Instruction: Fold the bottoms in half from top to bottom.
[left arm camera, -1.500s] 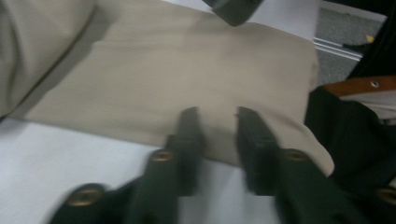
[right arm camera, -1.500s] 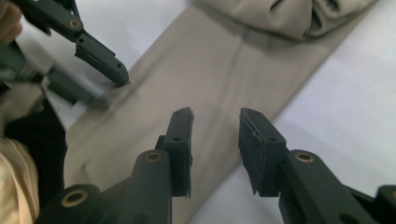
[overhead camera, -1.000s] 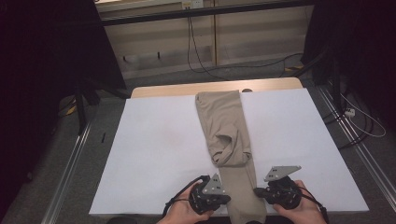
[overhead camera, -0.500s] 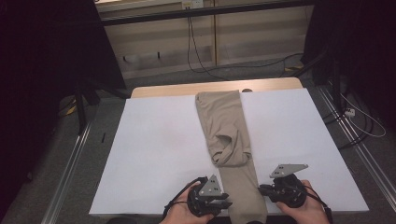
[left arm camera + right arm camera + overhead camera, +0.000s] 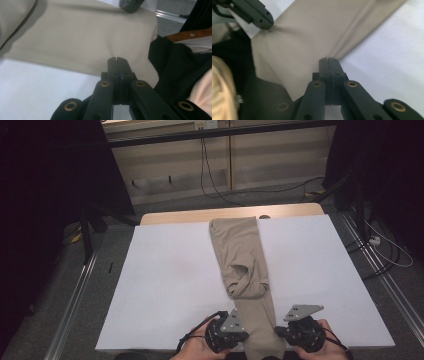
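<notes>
Both the left gripper (image 5: 240, 332) and right gripper (image 5: 280, 332) have fingers closed, pinching the beige trousers (image 5: 245, 265) between them; white desk (image 5: 165, 285) all around, cables (image 5: 210, 170) beyond.

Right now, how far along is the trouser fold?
Done: the beige trousers lie lengthwise on the white table cover, legs stacked, with a bunched fold midway. In hand: the left gripper and right gripper are each pinched shut on the near end's edges, one per side. Left: that near end appears not yet lifted or folded over.
</notes>
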The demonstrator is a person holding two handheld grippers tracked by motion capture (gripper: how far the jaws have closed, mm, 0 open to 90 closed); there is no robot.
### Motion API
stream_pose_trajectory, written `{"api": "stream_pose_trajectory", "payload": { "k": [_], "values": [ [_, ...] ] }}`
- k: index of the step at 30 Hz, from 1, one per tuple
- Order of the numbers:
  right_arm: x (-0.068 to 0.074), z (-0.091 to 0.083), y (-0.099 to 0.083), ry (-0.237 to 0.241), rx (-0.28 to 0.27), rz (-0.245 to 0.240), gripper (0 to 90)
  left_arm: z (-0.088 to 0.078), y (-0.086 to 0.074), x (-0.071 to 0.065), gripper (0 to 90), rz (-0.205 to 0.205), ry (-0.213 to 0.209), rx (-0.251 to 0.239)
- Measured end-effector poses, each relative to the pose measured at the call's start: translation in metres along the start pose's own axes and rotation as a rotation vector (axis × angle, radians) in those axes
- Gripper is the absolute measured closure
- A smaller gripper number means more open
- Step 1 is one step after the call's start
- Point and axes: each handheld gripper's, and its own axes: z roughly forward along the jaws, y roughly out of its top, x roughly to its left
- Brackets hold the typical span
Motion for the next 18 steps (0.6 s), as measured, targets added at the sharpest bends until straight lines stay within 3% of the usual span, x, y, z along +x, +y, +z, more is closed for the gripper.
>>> {"api": "stream_pose_trajectory", "payload": {
  "k": [6, 7, 11, 14, 16, 17, 18],
  "values": [
    [0.011, 0.004, 0.005, 0.04, 0.009, -0.009, 90.0, -0.023, -0.007, 0.004, 90.0, -0.034, 0.003, -0.048],
    [0.012, 0.005, 0.005, 0.054, 0.009, 0.0, 90.0, -0.026, -0.009, 0.005, 90.0, -0.022, -0.001, -0.031],
    [0.019, 0.005, 0.002, 0.093, 0.005, 0.01, 90.0, -0.03, -0.021, 0.0, 90.0, -0.054, 0.006, -0.013],
    [0.022, 0.006, 0.003, 0.105, 0.003, 0.001, 89.5, -0.031, -0.022, 0.001, 90.0, -0.04, -0.011, -0.006],
    [0.018, 0.006, 0.006, 0.113, -0.011, 0.014, 73.3, -0.031, -0.02, 0.004, 90.0, -0.055, -0.014, -0.032],
    [0.016, 0.005, 0.007, 0.098, -0.016, 0.014, 67.9, -0.031, -0.018, 0.007, 86.4, -0.089, -0.006, -0.06],
    [0.012, 0.004, 0.009, 0.084, -0.028, 0.012, 67.2, -0.032, -0.016, 0.011, 79.0, -0.088, 0.011, -0.072]
  ]
}}
